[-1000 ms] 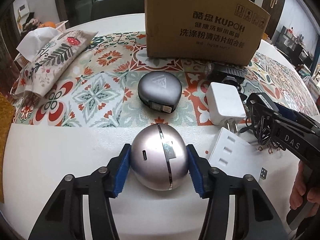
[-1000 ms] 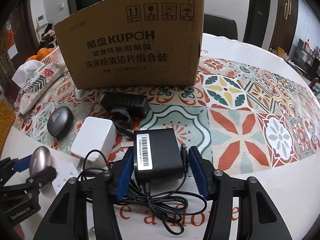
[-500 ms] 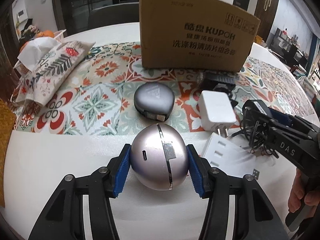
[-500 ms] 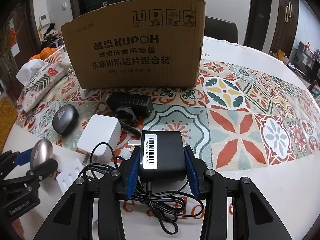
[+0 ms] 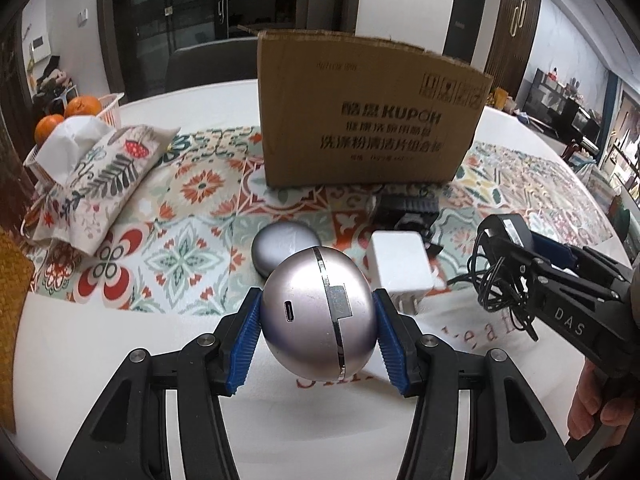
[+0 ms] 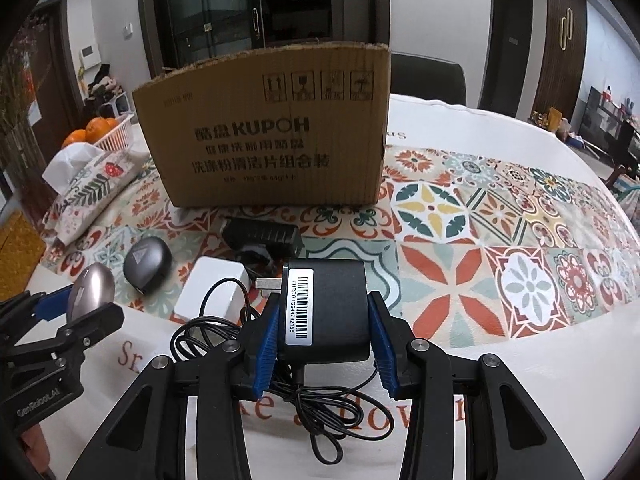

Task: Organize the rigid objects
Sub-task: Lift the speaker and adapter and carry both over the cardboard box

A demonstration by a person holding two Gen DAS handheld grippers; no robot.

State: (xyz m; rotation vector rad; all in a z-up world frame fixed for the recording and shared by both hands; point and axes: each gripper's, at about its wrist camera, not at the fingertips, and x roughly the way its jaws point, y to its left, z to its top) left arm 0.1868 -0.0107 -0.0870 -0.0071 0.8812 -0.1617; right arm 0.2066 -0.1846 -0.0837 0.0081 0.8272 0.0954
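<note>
The box (image 5: 368, 120) hides its own inside from both cameras, and its small print is blurred. In the left wrist view the silver egg (image 5: 320, 312) covers the near part of the grey case (image 5: 280, 240). The hand (image 5: 592, 408) is cut off by the right edge. The black adapter (image 6: 326, 304) hides part of its coiled cable (image 6: 320, 412).

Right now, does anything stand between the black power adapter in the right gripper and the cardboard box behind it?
Partly: a second black adapter lies on the patterned cloth before the cardboard box. The held black power adapter, clamped in the right gripper, would likely pass above it.
</note>
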